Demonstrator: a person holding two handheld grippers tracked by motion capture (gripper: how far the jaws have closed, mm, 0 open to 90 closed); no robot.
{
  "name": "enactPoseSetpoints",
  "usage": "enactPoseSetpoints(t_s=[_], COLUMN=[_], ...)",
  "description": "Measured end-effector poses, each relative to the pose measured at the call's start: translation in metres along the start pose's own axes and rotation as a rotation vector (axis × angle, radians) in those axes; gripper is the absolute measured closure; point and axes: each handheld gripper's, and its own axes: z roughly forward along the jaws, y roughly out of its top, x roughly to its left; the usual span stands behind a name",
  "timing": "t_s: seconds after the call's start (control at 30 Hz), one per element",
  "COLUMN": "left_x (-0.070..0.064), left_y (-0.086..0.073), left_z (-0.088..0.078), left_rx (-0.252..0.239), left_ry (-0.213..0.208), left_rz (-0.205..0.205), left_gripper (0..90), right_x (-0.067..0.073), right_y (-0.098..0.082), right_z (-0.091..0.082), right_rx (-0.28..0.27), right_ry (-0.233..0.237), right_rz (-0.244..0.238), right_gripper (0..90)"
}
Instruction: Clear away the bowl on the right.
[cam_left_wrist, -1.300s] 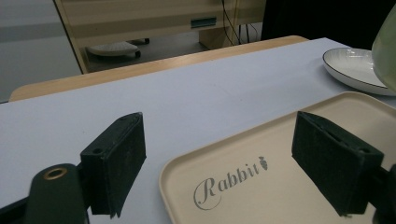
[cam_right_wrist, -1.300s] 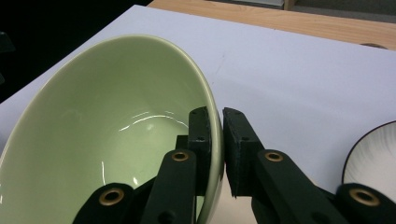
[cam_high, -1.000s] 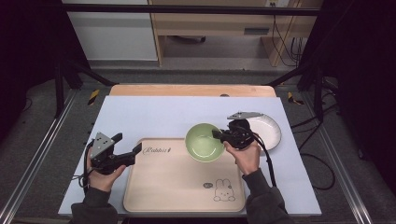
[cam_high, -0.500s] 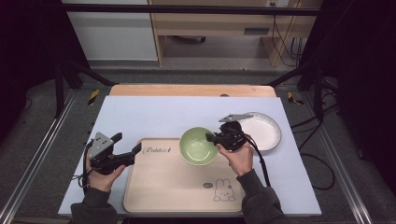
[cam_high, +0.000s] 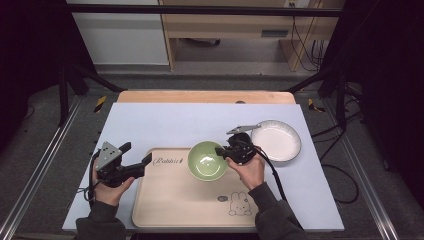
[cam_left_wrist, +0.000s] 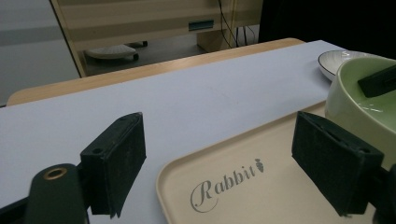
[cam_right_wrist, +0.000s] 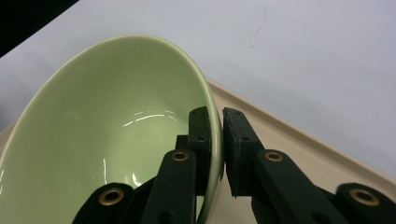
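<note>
Now the right gripper (cam_right_wrist: 216, 140) is clamped on the rim of the green bowl (cam_high: 207, 161), above the tray (cam_high: 170, 200). Well to the bowl's left, the left gripper (cam_left_wrist: 233, 163) rests with its jaws wide apart, holding nothing.

green bowl (cam_right_wrist: 107, 135) glossy glazed ceramic, tray (cam_high: 175, 200) matt beige plastic, smooth, white plate (cam_high: 277, 140) glazed ceramic, table cover (cam_high: 175, 125) matt pale sheet, table edge (cam_high: 200, 96) light wood, gripper pads (cam_left_wrist: 119, 158) matt black, rough

The high view looks steeply down on the table (cam_high: 150, 120) from the person's side; both gripper views sit low, close — all share the bowl (cam_high: 207, 161) and tray (cam_high: 175, 200).
</note>
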Motion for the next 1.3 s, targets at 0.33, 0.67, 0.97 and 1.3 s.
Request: enactPoseSetpoints(t_s=[0.33, 0.67, 0.97, 1.3], left_x=[0.000, -0.002, -0.002, -0.003], left_y=[0.000, 0.001, 0.001, 0.001], left_z=[0.000, 0.000, 0.000, 0.000], left_rx=[0.001, -0.001, -0.001, 0.002], left_ry=[-0.003, -0.007, -0.009, -0.014], left_rz=[0.002, 0.002, 0.002, 0.005], left_gripper=[16.9, 16.9, 16.8, 16.3], right_x=[0.002, 0.005, 0.007, 0.007], right_y=[-0.003, -0.006, -0.008, -0.010], right_z=[0.013, 0.023, 0.030, 0.036], right_rx=[0.035, 0.061, 0.087, 0.101], right_ry=[0.001, 0.017, 0.025, 0.025], right_rz=[0.005, 0.003, 0.002, 0.003], right_gripper=[82.5, 82.4, 82.4, 82.3])
